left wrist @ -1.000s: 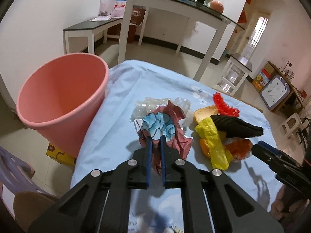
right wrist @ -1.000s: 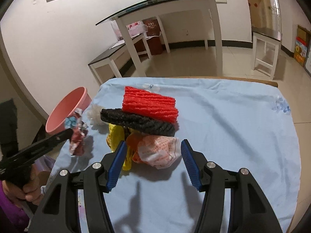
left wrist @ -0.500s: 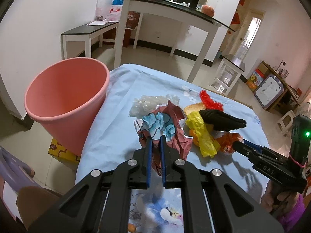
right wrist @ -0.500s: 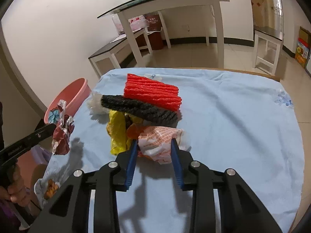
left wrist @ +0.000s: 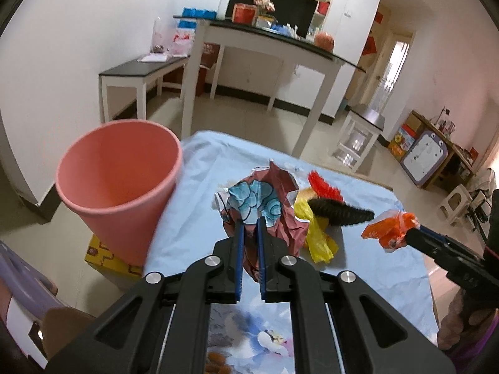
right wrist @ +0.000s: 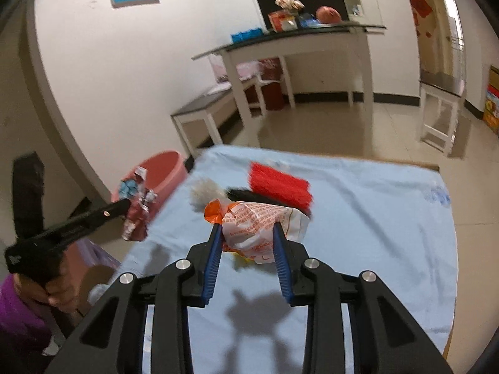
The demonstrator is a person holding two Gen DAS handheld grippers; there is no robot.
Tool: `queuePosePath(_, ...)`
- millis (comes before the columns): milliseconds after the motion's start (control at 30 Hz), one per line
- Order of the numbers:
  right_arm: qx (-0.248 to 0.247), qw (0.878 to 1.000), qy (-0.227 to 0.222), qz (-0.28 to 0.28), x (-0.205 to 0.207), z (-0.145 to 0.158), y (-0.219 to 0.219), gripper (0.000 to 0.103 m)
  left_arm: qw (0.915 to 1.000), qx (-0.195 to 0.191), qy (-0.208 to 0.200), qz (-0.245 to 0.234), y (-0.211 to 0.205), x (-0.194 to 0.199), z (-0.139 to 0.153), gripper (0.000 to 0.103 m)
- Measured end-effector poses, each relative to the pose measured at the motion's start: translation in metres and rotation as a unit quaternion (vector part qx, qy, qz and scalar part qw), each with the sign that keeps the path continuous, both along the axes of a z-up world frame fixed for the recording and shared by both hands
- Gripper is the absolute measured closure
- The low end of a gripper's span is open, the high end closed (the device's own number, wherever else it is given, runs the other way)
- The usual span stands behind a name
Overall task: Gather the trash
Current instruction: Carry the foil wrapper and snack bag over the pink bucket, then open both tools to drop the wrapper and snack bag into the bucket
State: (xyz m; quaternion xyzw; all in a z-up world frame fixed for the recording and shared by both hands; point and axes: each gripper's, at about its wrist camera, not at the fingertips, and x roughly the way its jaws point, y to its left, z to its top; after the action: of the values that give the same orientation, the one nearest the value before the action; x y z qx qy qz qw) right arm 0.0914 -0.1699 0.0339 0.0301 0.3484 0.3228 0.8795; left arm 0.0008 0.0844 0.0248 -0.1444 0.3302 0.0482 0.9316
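Observation:
My left gripper (left wrist: 250, 221) is shut on a crumpled maroon and blue wrapper (left wrist: 265, 199), held above the blue tablecloth (left wrist: 193, 205). The same wrapper (right wrist: 137, 208) hangs in front of the bin in the right wrist view. My right gripper (right wrist: 246, 229) is shut on a crumpled orange and white wrapper (right wrist: 259, 221), lifted off the cloth; that orange wrapper (left wrist: 388, 226) shows at the right. On the table lie a red foam net (right wrist: 279, 185), a black foam net (left wrist: 340, 212), a yellow wrapper (left wrist: 315, 227) and a pale crumpled plastic piece (right wrist: 204, 193). The pink bin (left wrist: 121, 187) stands left of the table.
A yellow box (left wrist: 106, 257) lies on the floor beside the bin. White side tables (left wrist: 146, 78) and a tall dark-topped table (left wrist: 265, 50) stand behind. A small white stool (left wrist: 358, 140) is past the table's far edge. A person's hand (right wrist: 56, 286) holds the left gripper.
The right gripper closed on the orange and white wrapper and lifted it off the table. The left gripper rose with the maroon wrapper, moving toward the bin.

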Motion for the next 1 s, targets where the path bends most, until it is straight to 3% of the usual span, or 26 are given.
queuePosePath(200,0.032,0.998,-0.008,0.054,0.015,0.030,0.047,0.072,0.9981,0.022,-0.037,0.045,0.030,-0.016,0.026,0.096)
queuePosePath(500,0.055,0.990,-0.015,0.131,0.046,0.064,0.164,0.072,0.9896,0.040,-0.061,0.124,0.091,-0.029,0.043,0.096)
queuePosePath(733,0.045,0.986,0.014,0.161,0.063,0.040,0.251,0.071,0.9861,0.032,-0.043,0.157,0.131,-0.017,0.021,0.096)
queuePosePath(1000,0.010,0.985,0.047,0.167,0.077,0.003,0.300,0.071,0.9857,0.014,-0.011,0.168,0.160,-0.001,-0.012,0.096)
